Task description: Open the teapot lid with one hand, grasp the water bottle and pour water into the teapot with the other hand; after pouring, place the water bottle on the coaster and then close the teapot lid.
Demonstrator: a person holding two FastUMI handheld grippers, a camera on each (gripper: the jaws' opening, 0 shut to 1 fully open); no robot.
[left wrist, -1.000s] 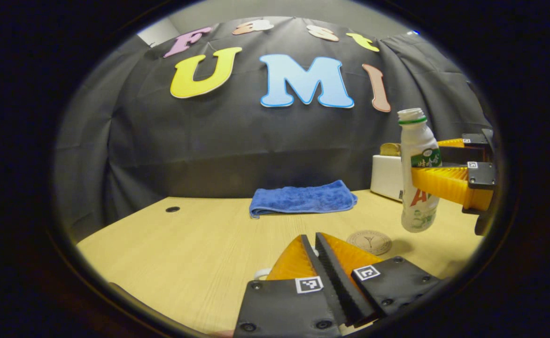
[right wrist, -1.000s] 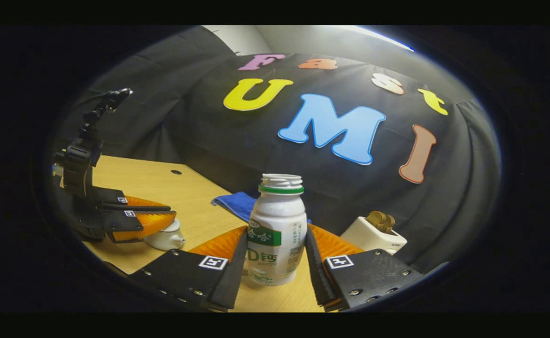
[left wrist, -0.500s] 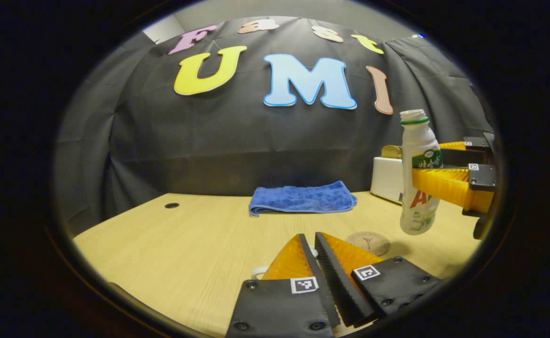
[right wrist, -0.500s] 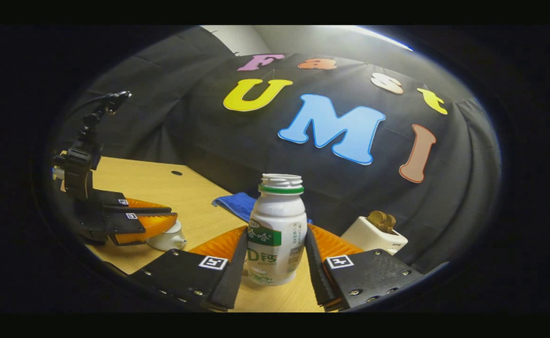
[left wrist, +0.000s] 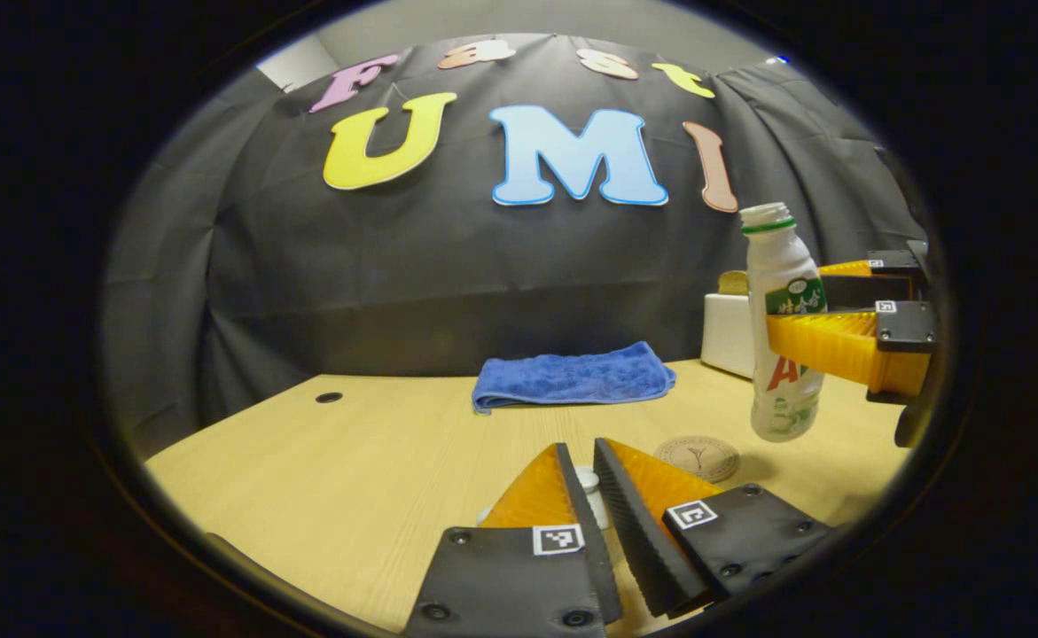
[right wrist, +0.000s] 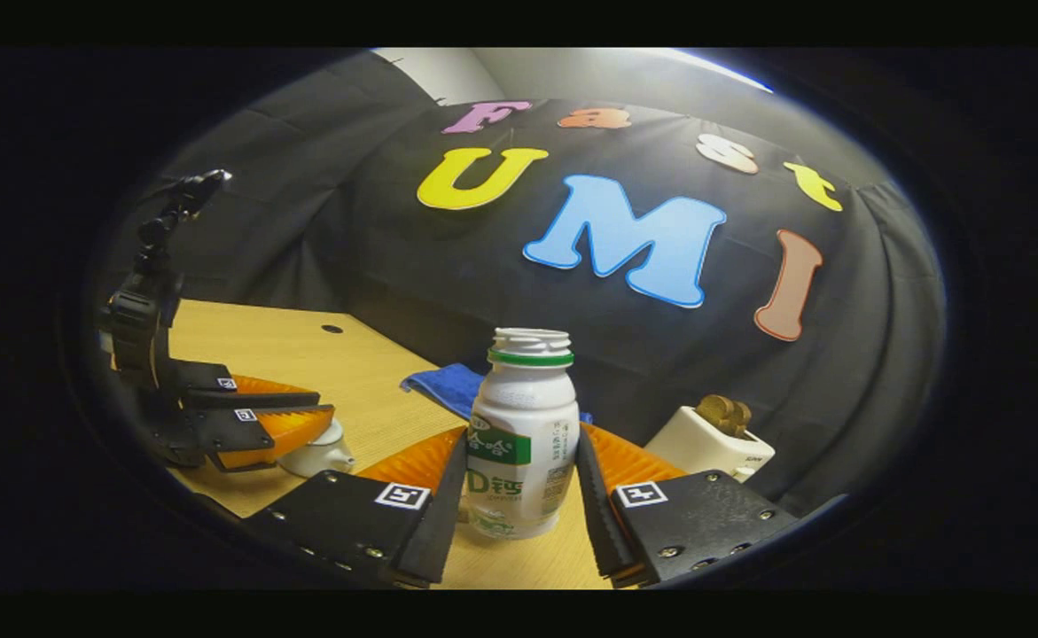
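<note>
A white, uncapped bottle (left wrist: 780, 266) with a green label hangs upright just above the table, right of the round brown coaster (left wrist: 698, 457). My right gripper (right wrist: 521, 434) is shut on the bottle (right wrist: 523, 390) at mid-height; in the left gripper view the right gripper (left wrist: 793, 306) reaches in from the right. My left gripper (left wrist: 581, 447) is slightly open, its fingers on either side of the white lid knob (left wrist: 586, 481). In the right gripper view the left gripper (right wrist: 328, 409) sits on top of the white teapot (right wrist: 315, 456), hiding its lid.
A folded blue towel (left wrist: 572, 377) lies at the back of the wooden table (left wrist: 350, 478). A white holder (left wrist: 724, 332) with brown pieces stands at the back right, behind the bottle. A small dark hole (left wrist: 329, 397) marks the table's back left.
The left gripper's fingers have spread a little, and the lid knob now shows between them. The bottle, still held by the right gripper, has shifted slightly to the left.
</note>
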